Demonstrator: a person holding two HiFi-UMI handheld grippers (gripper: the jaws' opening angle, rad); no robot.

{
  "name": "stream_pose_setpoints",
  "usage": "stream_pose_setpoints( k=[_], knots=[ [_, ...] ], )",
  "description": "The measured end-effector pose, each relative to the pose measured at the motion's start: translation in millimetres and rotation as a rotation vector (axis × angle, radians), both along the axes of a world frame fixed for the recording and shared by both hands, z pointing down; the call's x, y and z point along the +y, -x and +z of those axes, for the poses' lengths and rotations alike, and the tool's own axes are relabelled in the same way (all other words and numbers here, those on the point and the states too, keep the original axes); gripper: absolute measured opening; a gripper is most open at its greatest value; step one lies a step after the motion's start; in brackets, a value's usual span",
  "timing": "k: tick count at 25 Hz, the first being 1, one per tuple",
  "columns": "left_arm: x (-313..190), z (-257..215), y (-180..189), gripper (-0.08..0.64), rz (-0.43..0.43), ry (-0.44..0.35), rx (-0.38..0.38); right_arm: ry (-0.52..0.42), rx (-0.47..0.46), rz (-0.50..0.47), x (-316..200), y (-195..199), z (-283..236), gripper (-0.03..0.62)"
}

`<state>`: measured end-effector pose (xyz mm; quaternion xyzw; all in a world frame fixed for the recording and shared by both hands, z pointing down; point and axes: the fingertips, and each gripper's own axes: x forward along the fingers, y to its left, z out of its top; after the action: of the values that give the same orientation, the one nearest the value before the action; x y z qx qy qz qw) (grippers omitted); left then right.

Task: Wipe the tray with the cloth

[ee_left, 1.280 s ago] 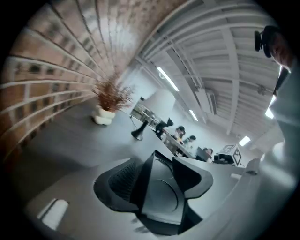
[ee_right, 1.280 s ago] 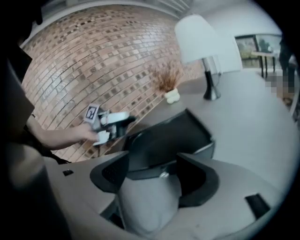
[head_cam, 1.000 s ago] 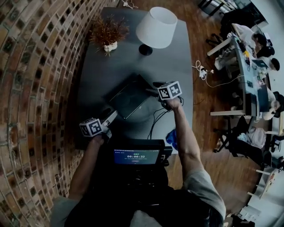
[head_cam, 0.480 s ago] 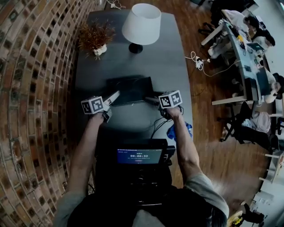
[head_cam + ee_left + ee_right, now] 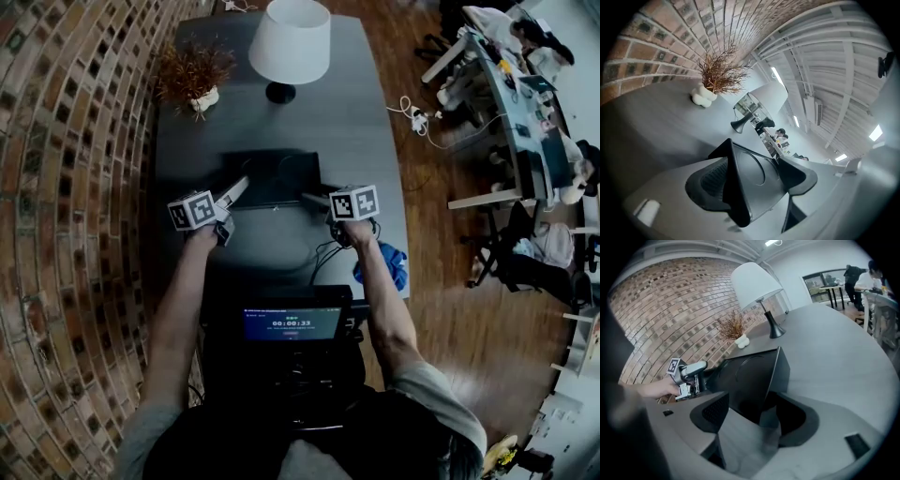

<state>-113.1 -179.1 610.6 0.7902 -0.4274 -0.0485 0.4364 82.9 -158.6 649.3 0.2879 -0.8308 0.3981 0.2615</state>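
The black tray lies on the grey table, held between my two grippers. At the tray's left edge, the left gripper has just been closing. The tray's corner sits between its open jaws, and the pads do not visibly press on it. My right gripper is shut on the tray's right edge, which stands tilted up in that view. The left gripper shows at the tray's far end. The blue cloth lies crumpled near the table's right edge, beside my right forearm.
A white lamp and a dried plant in a white pot stand at the table's far end. Black cables run across the table by my right hand. A brick wall lines the left; desks with people stand far right.
My left gripper moved from the table's front left up to the tray's left edge. The tray turned from diagonal to square with the table, with the right gripper still on it.
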Motion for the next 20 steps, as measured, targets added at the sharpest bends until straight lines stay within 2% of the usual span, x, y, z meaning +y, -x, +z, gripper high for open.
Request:
stream_pose_setpoints(
  k=[12, 16, 18, 20],
  knots=[
    [-11.1, 1.7, 4.2, 0.334, -0.031, -0.012, 0.037, -0.018, -0.026, 0.072, -1.4, 2.7, 1.6, 0.313],
    [-8.6, -0.4, 9.4, 0.333, -0.006, -0.031, 0.031, -0.027, -0.027, 0.100, -6.1, -2.2, 2.7, 0.313],
    [2.5, -6.6, 17.9, 0.333, -0.009, -0.050, 0.030, -0.082, -0.041, 0.159, -10.7, -17.2, -10.2, 0.313],
    [23.4, -21.1, 27.0, 0.333, -0.036, -0.083, 0.068, -0.190, -0.113, 0.227, -10.1, -33.4, -44.6, 0.313]
  ],
)
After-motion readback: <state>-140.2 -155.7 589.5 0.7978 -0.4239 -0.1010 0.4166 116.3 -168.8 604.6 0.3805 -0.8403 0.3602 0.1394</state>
